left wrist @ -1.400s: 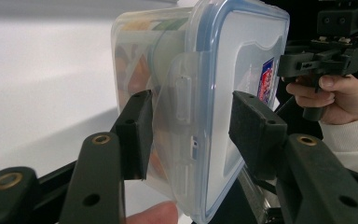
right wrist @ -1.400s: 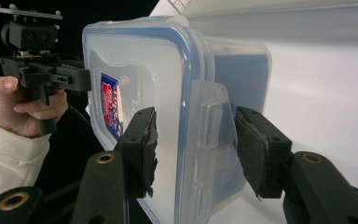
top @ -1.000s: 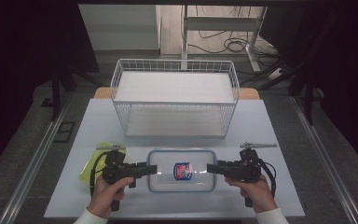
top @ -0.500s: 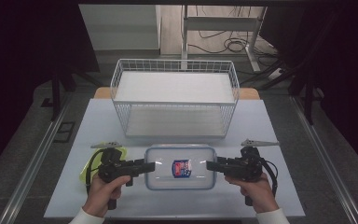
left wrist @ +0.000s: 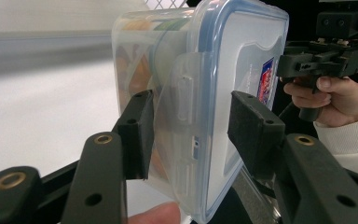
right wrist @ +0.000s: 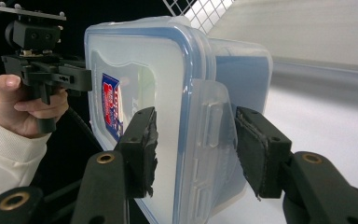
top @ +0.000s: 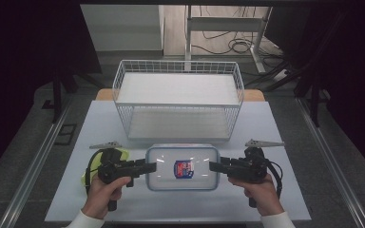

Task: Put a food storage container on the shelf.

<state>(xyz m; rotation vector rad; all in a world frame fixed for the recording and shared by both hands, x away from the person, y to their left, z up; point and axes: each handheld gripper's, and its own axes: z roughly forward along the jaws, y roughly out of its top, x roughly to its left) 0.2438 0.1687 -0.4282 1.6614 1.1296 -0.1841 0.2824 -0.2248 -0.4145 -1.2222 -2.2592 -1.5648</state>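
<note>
A clear plastic food box (top: 182,159) with a blue-rimmed lid and a red and blue sticker hangs level between my two grippers, in front of the wire basket. My left gripper (top: 151,167) is shut on its left end and my right gripper (top: 215,166) on its right end. In the left gripper view the box (left wrist: 242,56) shows orange and green contents, and the left gripper (left wrist: 191,121) has one pad on the lid and one on the base, straddling a side latch. The right gripper (right wrist: 196,140) clamps the box (right wrist: 140,70) the same way at the other latch.
A white wire basket (top: 178,102) stands on the pale table (top: 290,199) just behind the box. A yellow-green thing (top: 89,166) lies under the person's left hand. Dark floor and metal rails run along both sides of the table.
The box, with both grippers on its ends, has shifted slightly up the picture toward the basket and looks a little larger. Both grips stay the same.
</note>
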